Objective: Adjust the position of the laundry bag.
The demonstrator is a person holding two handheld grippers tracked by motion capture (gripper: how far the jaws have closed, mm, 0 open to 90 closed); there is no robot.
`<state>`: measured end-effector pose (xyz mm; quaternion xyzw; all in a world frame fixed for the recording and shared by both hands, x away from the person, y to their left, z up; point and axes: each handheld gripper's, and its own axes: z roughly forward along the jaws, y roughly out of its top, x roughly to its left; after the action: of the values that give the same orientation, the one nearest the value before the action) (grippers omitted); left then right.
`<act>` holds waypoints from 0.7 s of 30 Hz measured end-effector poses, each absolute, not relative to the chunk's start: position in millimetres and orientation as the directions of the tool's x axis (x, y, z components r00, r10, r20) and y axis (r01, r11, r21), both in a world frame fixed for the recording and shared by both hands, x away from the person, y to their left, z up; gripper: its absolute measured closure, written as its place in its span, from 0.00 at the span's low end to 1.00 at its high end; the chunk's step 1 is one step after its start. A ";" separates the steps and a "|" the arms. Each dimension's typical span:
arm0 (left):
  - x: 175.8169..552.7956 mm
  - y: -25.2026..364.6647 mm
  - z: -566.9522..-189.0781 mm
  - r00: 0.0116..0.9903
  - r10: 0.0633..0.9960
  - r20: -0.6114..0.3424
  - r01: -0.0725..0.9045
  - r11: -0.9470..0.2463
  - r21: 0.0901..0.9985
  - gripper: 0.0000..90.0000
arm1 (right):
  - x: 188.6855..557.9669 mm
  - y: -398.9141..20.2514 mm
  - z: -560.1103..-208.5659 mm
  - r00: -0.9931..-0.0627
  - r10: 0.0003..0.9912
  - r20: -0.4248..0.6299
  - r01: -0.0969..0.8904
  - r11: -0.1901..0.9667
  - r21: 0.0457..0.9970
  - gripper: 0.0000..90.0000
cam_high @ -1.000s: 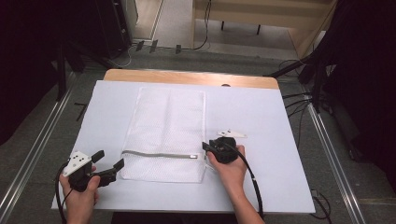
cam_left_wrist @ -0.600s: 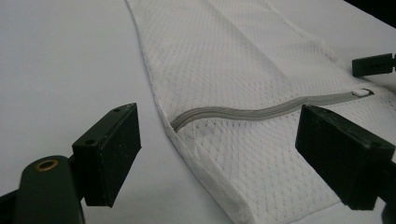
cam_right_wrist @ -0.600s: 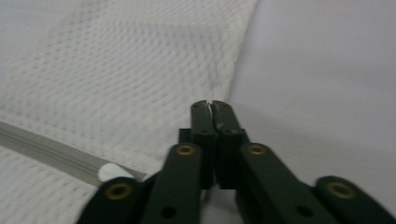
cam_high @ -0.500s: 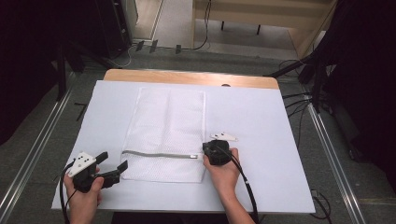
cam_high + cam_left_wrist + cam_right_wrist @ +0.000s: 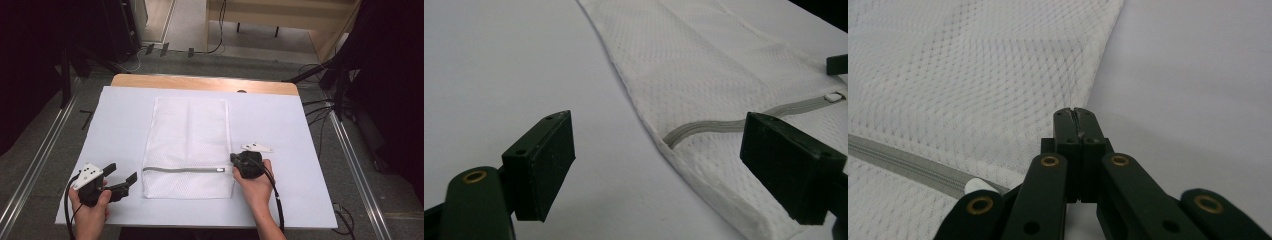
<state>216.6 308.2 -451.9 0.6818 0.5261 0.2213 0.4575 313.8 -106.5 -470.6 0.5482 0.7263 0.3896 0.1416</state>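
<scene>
A white mesh bag [image 5: 190,140] lies flat in the middle of the table. A grey zipper [image 5: 180,169] runs across its near end, with the white pull [image 5: 220,170] at the right. My right gripper [image 5: 233,160] rests at the bag's right edge, just beside the pull. In the right gripper view its jaws [image 5: 1076,114] are pressed together over that edge, and I see nothing between them. My left gripper [image 5: 121,172] sits on the sheet left of the bag. It is open, and in the left gripper view [image 5: 659,155] its jaws frame the zipper's left end [image 5: 674,137].
A white sheet [image 5: 300,125] covers the table, with a wooden strip [image 5: 200,82] bare at the far edge. Metal rails [image 5: 350,155] run along both sides on the floor. Cables [image 5: 320,107] lie at the right.
My right hand has shifted slightly by the zipper's right end. The left hand and the bag have stayed in place.
</scene>
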 end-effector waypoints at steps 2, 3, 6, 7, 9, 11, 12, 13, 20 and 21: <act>216.6 308.3 -451.9 0.349 0.920 -0.180 0.515 -0.028 0.857 0.16 | 313.1 -110.4 -470.7 -0.358 0.907 0.220 0.688 0.097 0.719 1.00; 216.5 307.7 -452.0 0.348 0.920 -0.178 0.514 -0.028 0.857 0.16 | 310.8 -115.3 -471.0 -0.353 0.910 0.218 0.689 0.095 0.718 1.00; 216.1 307.5 -452.0 0.348 0.920 -0.178 0.515 -0.030 0.856 0.16 | 306.6 -123.3 -471.2 -0.352 0.912 0.211 0.688 0.100 0.719 1.00; 215.8 307.6 -452.0 0.349 0.920 -0.177 0.513 -0.030 0.858 0.16 | 305.2 -126.5 -471.2 -0.352 0.913 0.206 0.687 0.102 0.720 1.00; 215.6 308.3 -452.0 0.348 0.921 -0.177 0.514 -0.030 0.857 0.16 | 301.9 -133.1 -470.7 -0.341 0.918 0.204 0.687 0.095 0.720 1.00; 215.6 308.8 -451.8 0.346 0.922 -0.176 0.515 -0.029 0.857 0.16 | 298.8 -137.6 -470.1 -0.338 0.920 0.199 0.688 0.097 0.719 1.00; 215.6 308.9 -451.6 0.346 0.922 -0.176 0.516 -0.030 0.856 0.16 | 297.0 -139.8 -469.9 -0.340 0.921 0.192 0.688 0.104 0.718 1.00; 215.7 308.9 -451.6 0.346 0.922 -0.177 0.515 -0.029 0.856 0.16 | 295.1 -141.9 -469.9 -0.342 0.921 0.189 0.687 0.107 0.719 1.00; 215.8 307.6 -452.3 0.347 0.921 -0.177 0.515 -0.029 0.857 0.16 | 286.8 -153.2 -468.1 -0.340 0.924 0.178 0.684 0.113 0.721 1.00; 215.6 307.7 -452.1 0.347 0.921 -0.178 0.515 -0.029 0.857 0.16 | 286.1 -154.3 -467.2 -0.340 0.922 0.184 0.682 0.107 0.723 1.00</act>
<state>215.6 307.7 -452.1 0.6818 0.5265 0.2224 0.4566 286.1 -154.3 -467.2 0.5520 0.7267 0.3766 0.1594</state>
